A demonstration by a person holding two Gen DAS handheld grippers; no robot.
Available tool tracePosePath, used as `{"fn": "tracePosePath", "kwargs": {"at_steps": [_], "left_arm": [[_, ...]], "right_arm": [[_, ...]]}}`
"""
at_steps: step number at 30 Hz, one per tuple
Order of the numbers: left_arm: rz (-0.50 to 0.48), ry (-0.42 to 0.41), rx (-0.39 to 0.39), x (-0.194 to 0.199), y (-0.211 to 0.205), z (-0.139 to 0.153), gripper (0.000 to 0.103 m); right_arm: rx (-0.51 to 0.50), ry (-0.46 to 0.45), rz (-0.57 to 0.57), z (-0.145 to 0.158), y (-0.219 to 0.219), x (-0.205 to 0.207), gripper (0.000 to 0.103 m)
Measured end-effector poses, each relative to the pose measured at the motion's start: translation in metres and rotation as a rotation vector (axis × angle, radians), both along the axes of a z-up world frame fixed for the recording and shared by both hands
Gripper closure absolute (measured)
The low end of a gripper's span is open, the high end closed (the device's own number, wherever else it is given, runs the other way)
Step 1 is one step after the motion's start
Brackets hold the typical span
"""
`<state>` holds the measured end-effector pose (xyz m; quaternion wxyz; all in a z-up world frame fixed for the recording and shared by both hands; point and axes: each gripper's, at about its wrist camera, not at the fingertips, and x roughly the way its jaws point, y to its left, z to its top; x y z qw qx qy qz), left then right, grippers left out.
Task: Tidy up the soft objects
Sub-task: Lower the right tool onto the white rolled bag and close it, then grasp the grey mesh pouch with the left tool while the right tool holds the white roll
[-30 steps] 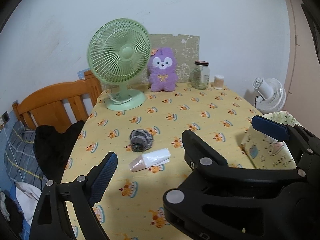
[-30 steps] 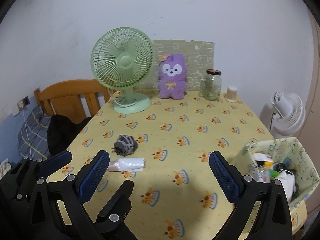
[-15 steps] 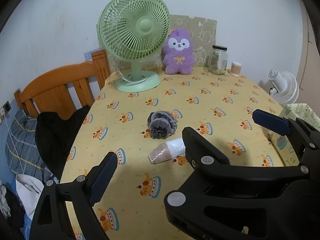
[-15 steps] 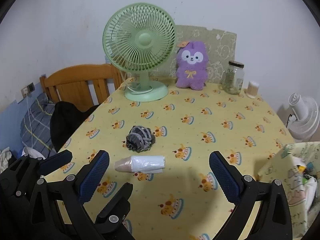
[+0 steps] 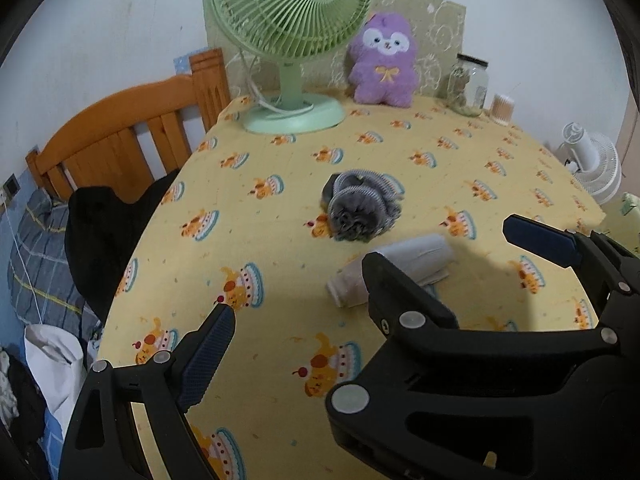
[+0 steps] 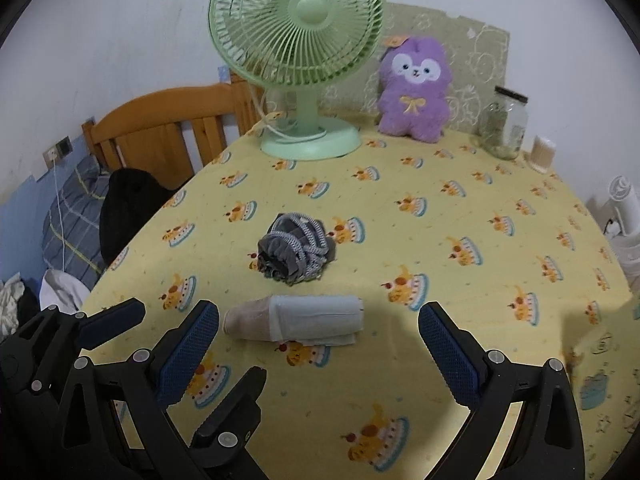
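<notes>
Both tongs hang over the near edge of the counter (image 6: 500, 248), jaws apart and holding nothing. The right tongs (image 6: 318, 344) face a rolled cloth (image 6: 296, 318) lying just ahead of them. Just behind the roll sits a grey bundle (image 6: 296, 250). The left tongs (image 5: 376, 276) are off to the roll's left. A purple plush (image 6: 414, 88) leans by the fan (image 6: 296, 24) at the back.
</notes>
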<state>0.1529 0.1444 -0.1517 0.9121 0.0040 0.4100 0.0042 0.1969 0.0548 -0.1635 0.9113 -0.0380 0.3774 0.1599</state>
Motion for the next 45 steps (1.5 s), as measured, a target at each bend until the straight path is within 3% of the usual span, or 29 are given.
{"fn": "tracePosePath", "kwargs": {"at_steps": [11,14,18,25,36,45], "left_arm": [[0.015,0.073,0.021,0.013,0.001,-0.016,0.011],[0.015,0.081,0.029,0.013,0.000,-0.017,0.011],[0.022,0.078,0.042,0.013,-0.001,-0.016,0.011],[0.025,0.068,0.065,0.010,-0.006,-0.013,0.011],[0.005,0.027,0.098,0.005,-0.032,-0.003,0.011],[-0.018,-0.039,0.114,0.009,-0.054,0.013,0.014]], "right_arm": [[0.021,0.097,0.033,-0.025,0.008,0.022,0.005],[0.019,0.169,0.041,-0.035,0.009,0.029,0.018],[-0.003,0.150,0.021,-0.033,0.008,0.026,0.036],[0.014,0.144,0.041,-0.030,0.004,0.021,0.054],[0.048,0.126,-0.009,-0.022,-0.023,0.011,0.064],[0.072,0.085,-0.071,-0.006,-0.052,0.012,0.064]]}}
